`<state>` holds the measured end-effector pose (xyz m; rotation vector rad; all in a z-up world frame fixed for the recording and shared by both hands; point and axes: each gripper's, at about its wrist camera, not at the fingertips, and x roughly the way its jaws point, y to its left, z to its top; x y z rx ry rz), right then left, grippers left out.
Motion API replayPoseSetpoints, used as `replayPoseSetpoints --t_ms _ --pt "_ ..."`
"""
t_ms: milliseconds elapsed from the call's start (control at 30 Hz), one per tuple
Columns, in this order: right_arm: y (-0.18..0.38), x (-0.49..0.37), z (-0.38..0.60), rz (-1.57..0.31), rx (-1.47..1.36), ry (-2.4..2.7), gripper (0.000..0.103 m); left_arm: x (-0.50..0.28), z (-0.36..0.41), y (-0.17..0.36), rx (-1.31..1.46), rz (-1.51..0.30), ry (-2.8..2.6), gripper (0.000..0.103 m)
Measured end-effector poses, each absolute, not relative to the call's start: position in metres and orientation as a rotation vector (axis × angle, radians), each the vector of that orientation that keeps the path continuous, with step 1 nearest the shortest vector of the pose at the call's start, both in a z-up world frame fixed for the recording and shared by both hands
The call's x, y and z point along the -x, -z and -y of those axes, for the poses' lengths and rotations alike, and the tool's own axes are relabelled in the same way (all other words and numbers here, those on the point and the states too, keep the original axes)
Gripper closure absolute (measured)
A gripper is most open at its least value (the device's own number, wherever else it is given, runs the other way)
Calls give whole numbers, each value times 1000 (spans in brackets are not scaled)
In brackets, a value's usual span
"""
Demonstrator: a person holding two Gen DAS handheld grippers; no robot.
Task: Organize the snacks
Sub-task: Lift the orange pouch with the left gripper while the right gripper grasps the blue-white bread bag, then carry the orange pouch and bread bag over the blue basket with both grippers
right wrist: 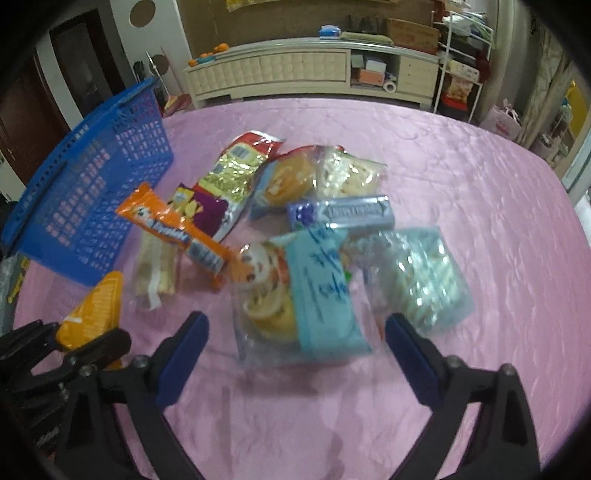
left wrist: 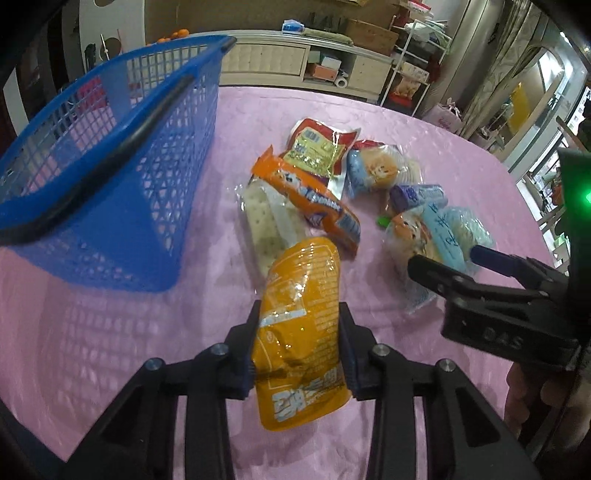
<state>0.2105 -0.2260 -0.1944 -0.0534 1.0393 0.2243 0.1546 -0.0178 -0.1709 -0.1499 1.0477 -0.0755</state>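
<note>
- Pink cloth (right wrist: 443, 166) fills mid-frame.
- Cream cabinet (right wrist: 295, 70) along the top.
- White rack (right wrist: 461, 55) upper right.
- Cardboard box (right wrist: 412, 31) on the cabinet.

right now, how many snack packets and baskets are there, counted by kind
blue basket: 1
loose packets on the pink cloth: 7
yellow packet held in the left fingers: 1
total: 9
</note>
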Motion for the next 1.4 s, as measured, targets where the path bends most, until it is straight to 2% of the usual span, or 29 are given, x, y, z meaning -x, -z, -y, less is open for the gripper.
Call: replayPoseSetpoints --t_ms 100,233,500,867,1133,1400 --pt "202 -224 220 -1064 78 -240 26 -173 30 171 122 -1037 73 69" --pt "205 -226 218 -1054 97 -263 31 -180 34 174 137 -1036 90 69" --pt "185 -194 236 -1005 12 -247 32 -163 43 161 123 -1018 106 69" --pt "100 -133 233 -875 -9 -230 32 -116 35 78 100 -865 132 69" --pt "33 -111 189 -738 11 -293 32 -102 -3 22 79 -768 95 69" --pt "9 -133 136 -694 7 -390 32 -122 -57 -12 39 -725 33 69"
